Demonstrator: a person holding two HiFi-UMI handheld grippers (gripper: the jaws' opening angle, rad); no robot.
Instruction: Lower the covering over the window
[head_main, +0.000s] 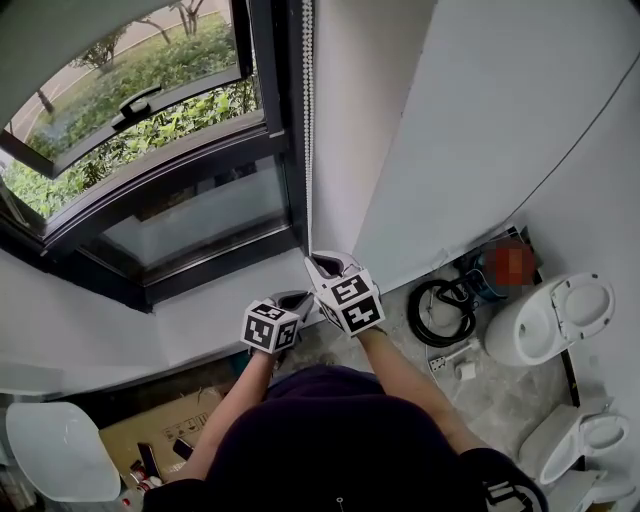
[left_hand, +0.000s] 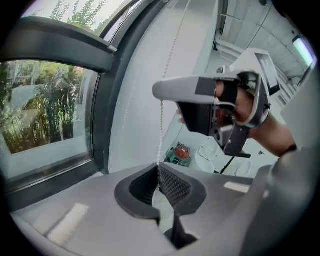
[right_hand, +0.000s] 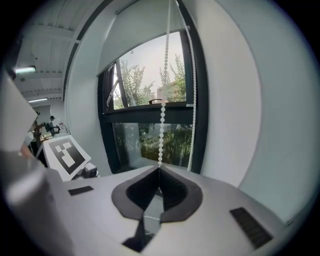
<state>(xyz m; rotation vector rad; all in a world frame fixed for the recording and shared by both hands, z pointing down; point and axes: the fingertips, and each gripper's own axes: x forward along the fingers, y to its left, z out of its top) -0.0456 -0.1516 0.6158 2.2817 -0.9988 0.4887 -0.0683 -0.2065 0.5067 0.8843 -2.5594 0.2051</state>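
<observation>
Window (head_main: 150, 120); chain (right_hand: 161, 125) in jaws: gripper views

Speckled floor (head_main: 500, 388), coiled black hose (head_main: 437, 312), white toilet (head_main: 545, 322), cardboard box (head_main: 160, 430)

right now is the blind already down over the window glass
No, in the head view the window is uncovered, and green plants show plainly through its glass.

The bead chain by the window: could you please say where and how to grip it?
Take the bead chain on its hanging run, from the room side, pinching across the strand. It is thin and vertical beside the window frame; the right gripper holds it so.
</observation>
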